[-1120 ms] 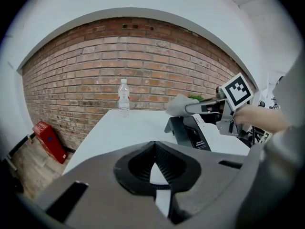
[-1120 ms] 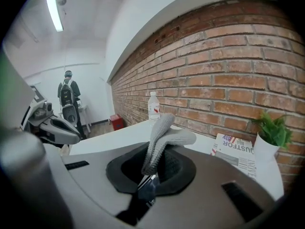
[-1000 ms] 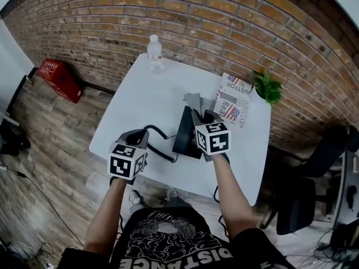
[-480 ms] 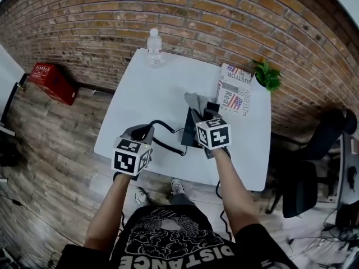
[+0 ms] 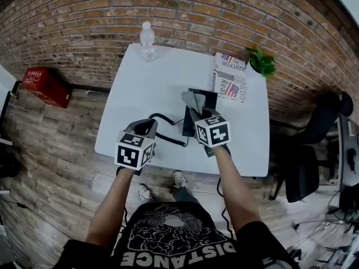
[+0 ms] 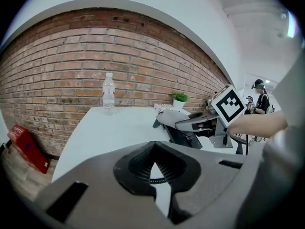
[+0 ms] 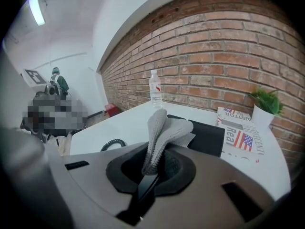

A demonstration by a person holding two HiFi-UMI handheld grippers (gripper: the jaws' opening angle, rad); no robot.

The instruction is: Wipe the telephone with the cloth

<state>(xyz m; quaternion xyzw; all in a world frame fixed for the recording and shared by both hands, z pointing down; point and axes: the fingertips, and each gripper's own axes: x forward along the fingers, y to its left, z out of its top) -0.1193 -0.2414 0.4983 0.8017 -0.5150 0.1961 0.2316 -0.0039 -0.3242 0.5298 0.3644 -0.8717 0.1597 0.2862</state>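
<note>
Cloth point(image 7: 164, 128), clenched in the fingers of the right gripper point(image 7: 151, 173), is poised just over the black telephone point(image 5: 206, 97) at frame centre on the table point(image 5: 146, 77). Lower it flat, press lightly, and sweep along the top. The fingers of the left gripper point(image 6: 153, 168) are drawn together, with the coiled cord point(image 5: 166, 138) just beyond.

A white desk point(image 5: 134, 88) stands against a red brick wall point(image 5: 185, 10). Well ahead of the left fingers point(image 6: 136, 165), at the desk's far edge, a clear water bottle point(image 5: 147, 40) with a white cap stands upright. Beyond the right fingers point(image 7: 125, 171) and a little to their right, a folded newspaper point(image 5: 229, 76) lies flat. A small green plant point(image 5: 261, 62) in a white pot stands just beside its far corner. Off to the left of the left fingers, a red crate point(image 5: 47, 86) rests on the wood-plank floor point(image 5: 50, 150). To the right of the right fingers, past the desk, stands a black office chair point(image 5: 311, 150).
</note>
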